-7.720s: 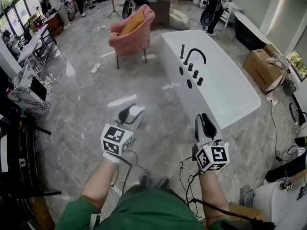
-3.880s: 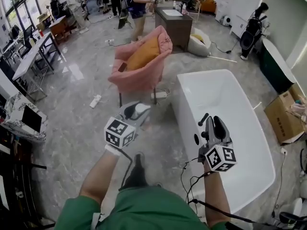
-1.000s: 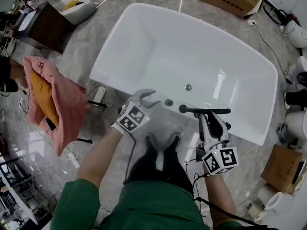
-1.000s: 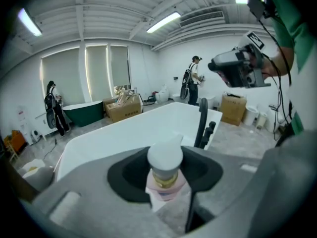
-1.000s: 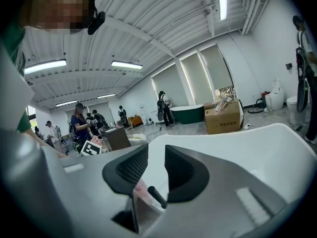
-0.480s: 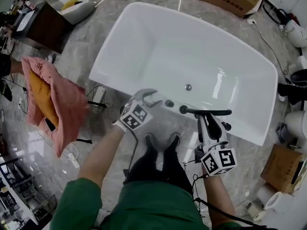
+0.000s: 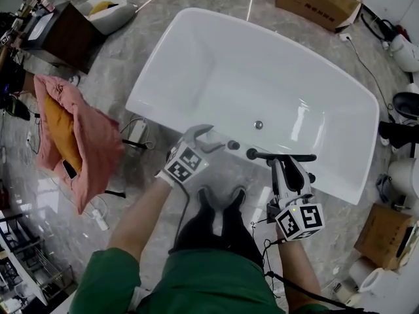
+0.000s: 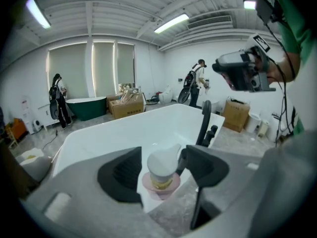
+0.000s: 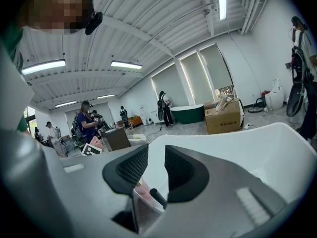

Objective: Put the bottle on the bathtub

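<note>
Left gripper jaws just opened; bottle between, on bathtub rim.

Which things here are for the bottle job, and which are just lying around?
For the job: bottle, bathtub.
Just lying about: pink chair, cardboard box, brown cabinet.

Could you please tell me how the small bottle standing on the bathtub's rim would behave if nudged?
The bottle looks small and plastic, so it is probably light and stiff. It stands upright under a broad white cap, so a push high up might tip it. The bathtub rim is glossy, so a low nudge would likely slide it.
</note>
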`<state>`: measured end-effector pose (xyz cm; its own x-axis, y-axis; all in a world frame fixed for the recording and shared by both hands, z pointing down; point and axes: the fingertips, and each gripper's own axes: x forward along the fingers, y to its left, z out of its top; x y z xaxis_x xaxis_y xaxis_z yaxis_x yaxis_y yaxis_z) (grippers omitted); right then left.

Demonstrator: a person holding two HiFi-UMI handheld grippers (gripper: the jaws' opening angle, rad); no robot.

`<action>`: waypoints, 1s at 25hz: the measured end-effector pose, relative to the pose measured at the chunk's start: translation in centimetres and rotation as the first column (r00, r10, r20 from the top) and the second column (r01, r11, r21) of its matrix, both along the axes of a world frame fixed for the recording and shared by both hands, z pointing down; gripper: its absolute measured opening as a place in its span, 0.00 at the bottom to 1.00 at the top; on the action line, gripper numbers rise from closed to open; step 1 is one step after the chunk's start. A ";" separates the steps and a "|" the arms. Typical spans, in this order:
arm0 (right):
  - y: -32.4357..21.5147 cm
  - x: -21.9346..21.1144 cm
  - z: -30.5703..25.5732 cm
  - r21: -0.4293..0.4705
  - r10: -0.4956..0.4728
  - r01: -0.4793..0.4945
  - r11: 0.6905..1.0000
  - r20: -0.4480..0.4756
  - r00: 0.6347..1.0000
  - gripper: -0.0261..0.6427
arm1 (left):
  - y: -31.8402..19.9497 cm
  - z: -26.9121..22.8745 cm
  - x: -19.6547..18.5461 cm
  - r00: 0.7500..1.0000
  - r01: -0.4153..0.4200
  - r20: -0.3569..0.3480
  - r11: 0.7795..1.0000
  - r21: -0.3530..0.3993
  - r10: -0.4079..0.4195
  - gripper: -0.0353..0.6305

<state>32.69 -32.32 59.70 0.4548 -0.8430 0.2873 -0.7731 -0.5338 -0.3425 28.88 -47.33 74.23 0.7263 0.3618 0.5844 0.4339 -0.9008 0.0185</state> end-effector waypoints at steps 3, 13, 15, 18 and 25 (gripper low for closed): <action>0.3 0.3 -0.9 0.005 0.003 -0.003 1.000 -0.017 1.000 0.19 | -0.2 -2.8 -0.3 0.998 0.045 -0.042 0.999 -0.030 -0.046 0.47; 0.2 1.0 -6.6 -0.022 0.042 -0.046 0.999 -0.160 0.986 0.20 | -5.0 -15.0 -2.6 0.922 0.318 -0.199 0.943 -0.095 -0.331 0.45; 0.1 1.1 -8.4 -0.007 0.047 -0.049 0.999 -0.191 0.980 0.20 | -5.7 -17.7 -3.3 0.894 0.362 -0.235 0.924 -0.118 -0.381 0.44; 0.1 1.2 -11.4 0.015 0.061 -0.059 0.998 -0.243 0.968 0.20 | -6.1 -22.3 -4.2 0.857 0.400 -0.292 0.905 -0.142 -0.425 0.42; -0.3 0.2 -18.5 0.078 0.069 -0.045 0.996 -0.329 0.942 0.20 | -6.1 -31.0 -6.3 0.778 0.458 -0.402 0.873 -0.165 -0.484 0.41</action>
<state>32.93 -32.62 41.22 0.5622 -0.8252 0.0545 -0.8181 -0.5645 -0.1093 22.56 -53.47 43.26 0.9822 -0.0680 0.1752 -0.0674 -0.9977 -0.0093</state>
